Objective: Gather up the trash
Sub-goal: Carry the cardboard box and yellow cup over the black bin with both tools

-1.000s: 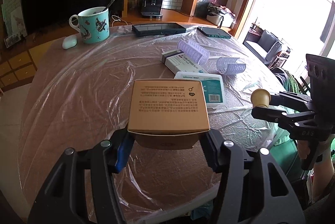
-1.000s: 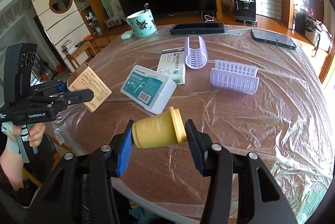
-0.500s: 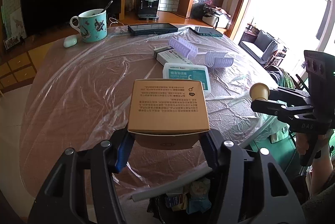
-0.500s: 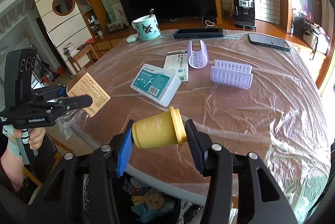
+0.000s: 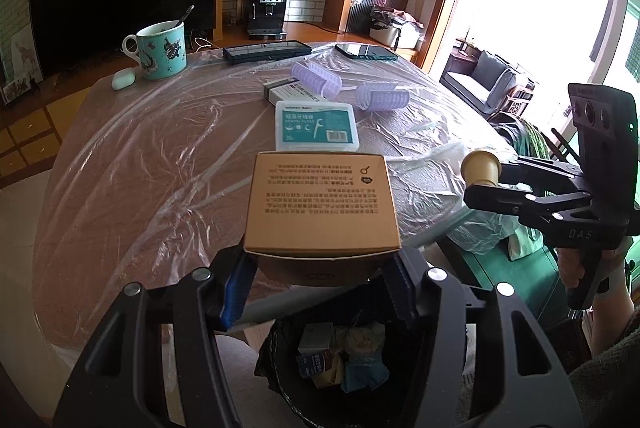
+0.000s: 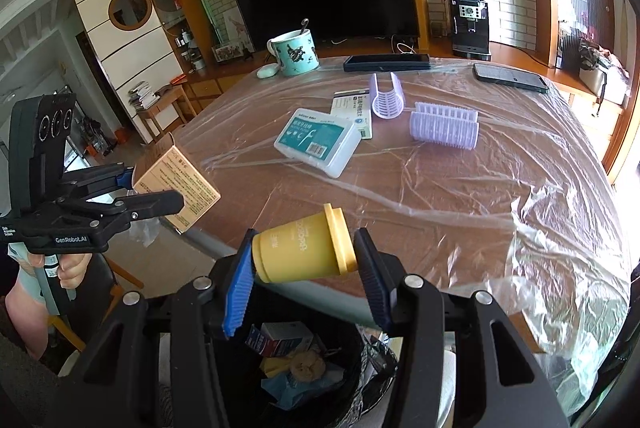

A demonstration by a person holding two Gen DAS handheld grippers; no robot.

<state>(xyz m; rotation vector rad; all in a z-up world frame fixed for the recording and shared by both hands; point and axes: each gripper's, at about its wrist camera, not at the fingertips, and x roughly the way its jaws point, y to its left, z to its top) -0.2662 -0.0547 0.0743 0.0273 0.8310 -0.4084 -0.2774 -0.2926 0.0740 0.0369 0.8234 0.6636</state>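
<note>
The left gripper (image 5: 320, 268) is held level at the near edge of the table (image 5: 140, 167), its blue-padded fingers clamped on the sides of a tan cardboard box (image 5: 322, 205) whose printed face is turned up; the box hangs over the table edge, directly above a black-lined trash bin (image 5: 288, 380). The right gripper (image 6: 304, 268) sits beside it at much the same height, closed on a yellow plastic cup (image 6: 304, 246) gripped lying on its side, rim toward the right finger, also above the trash bin (image 6: 352, 380). In each wrist view the other gripper shows off to the side, held by a bare hand (image 6: 68, 268) on its handle. The bin's contents are partly hidden by the gripper bodies: a small carton, something blue and a crumpled pale lump can be made out, little more. Further back on the plastic-covered table lie a teal dental floss box (image 5: 316, 125), a flat medicine box (image 6: 354, 109) and two lilac hair rollers (image 6: 444, 131). The cardboard box's print is too small to read.
</note>
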